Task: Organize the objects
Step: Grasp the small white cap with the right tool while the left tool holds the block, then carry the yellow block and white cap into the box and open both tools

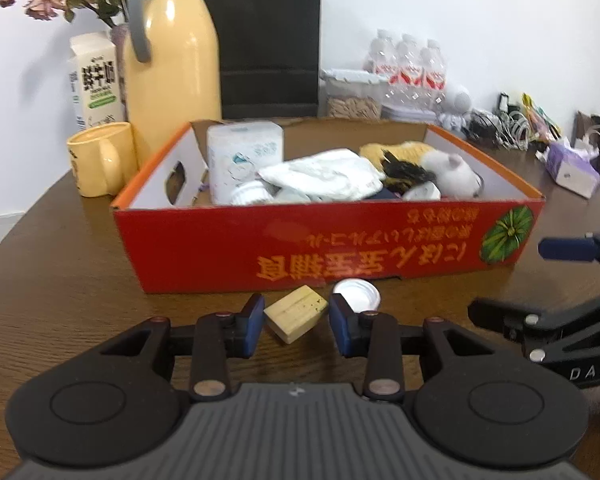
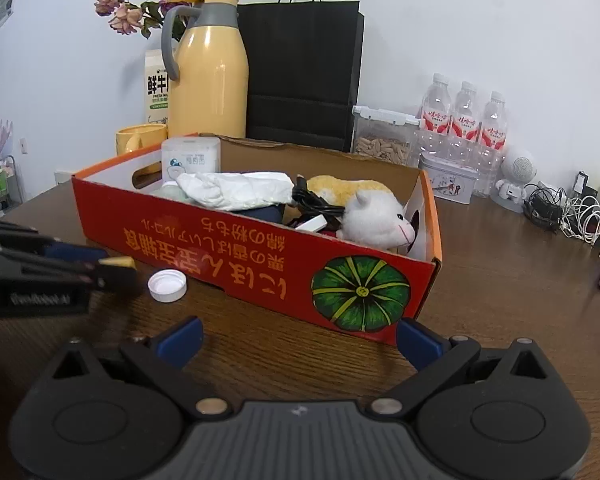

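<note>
Left tool half-open astride the wooden block, pads not yet touching; square up before lifting into the box.

Left tongs narrowed, right tongs spread wide.

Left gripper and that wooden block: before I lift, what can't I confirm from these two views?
- Pad contact: the left view shows the block between the left gripper pads with slim gaps; the right view is blurred there.
- Box bottom: the cloth and plush cat cover what lies beneath, in both views.
- Cap: the gripper's finger hides its near edge in the left view.
- Right gripper: open, nothing between its pads.
</note>
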### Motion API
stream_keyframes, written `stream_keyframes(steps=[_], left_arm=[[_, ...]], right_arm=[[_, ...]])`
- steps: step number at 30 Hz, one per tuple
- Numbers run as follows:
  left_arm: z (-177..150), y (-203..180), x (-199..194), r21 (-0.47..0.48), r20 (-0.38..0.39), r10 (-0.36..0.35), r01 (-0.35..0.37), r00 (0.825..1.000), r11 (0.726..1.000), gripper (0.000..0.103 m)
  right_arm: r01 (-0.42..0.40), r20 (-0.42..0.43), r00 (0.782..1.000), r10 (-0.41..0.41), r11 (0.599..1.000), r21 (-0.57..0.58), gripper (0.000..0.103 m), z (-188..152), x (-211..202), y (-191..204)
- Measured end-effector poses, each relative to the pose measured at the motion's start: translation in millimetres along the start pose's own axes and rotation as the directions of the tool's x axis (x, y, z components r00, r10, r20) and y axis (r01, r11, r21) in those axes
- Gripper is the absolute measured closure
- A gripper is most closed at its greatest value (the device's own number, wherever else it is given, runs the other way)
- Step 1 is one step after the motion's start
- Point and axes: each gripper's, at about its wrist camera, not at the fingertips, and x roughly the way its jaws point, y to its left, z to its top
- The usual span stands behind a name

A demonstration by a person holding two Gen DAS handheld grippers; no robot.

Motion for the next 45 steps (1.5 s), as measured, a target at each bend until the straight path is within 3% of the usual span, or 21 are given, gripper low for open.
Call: stream_keyframes(steps=[10,19,23,29,32,36,38,45], left_arm=[[8,22,-16,-0.065,0.068,0.050,-0.045,0.996,0.997,0.067],[8,34,-31,-0.092,0.115,0.072,-0.062,0.991,0.994,0.067],[7,45,-38,-0.119,0.135,0.092,-0.076,0.987,0.990,0.067],[4,66,-44,-0.169,0.130,0.118,-0.096,0.984,0.981,0.067],[3,71,-47,-0.178,0.135,0.117,-0.092,0.984,0.980,0.067],[2,72,-47,-0.177,0.134,0.110,-0.086,0.985,0.980,0.067],[1,72,-47,-0.176,0.130,0.111,-0.087,0.985,0.981,0.067],[0,72,-44,-0.174,0.127,0.116,-0.093,0.985,0.980,0.067]], right_arm=[[0.005,-0.026,1.000,-0.005,1.000,-0.021,0.000,-2,7,6],[-0.032,0.002,0.999,0.032,0.999,-0.010,0.000,6,8,41],[-0.052,-0.001,0.999,0.052,0.999,-0.006,0.012,14,17,63],[-0.051,-0.054,0.997,0.052,0.998,0.033,0.046,24,36,79],[-0.044,-0.055,0.997,0.046,0.998,0.043,0.049,25,40,83],[-0.041,-0.063,0.997,0.046,0.997,0.065,0.072,26,44,86],[-0.044,-0.061,0.997,0.048,0.997,0.065,0.076,26,44,88],[-0.065,-0.037,0.997,0.068,0.995,0.075,0.076,25,39,87]])
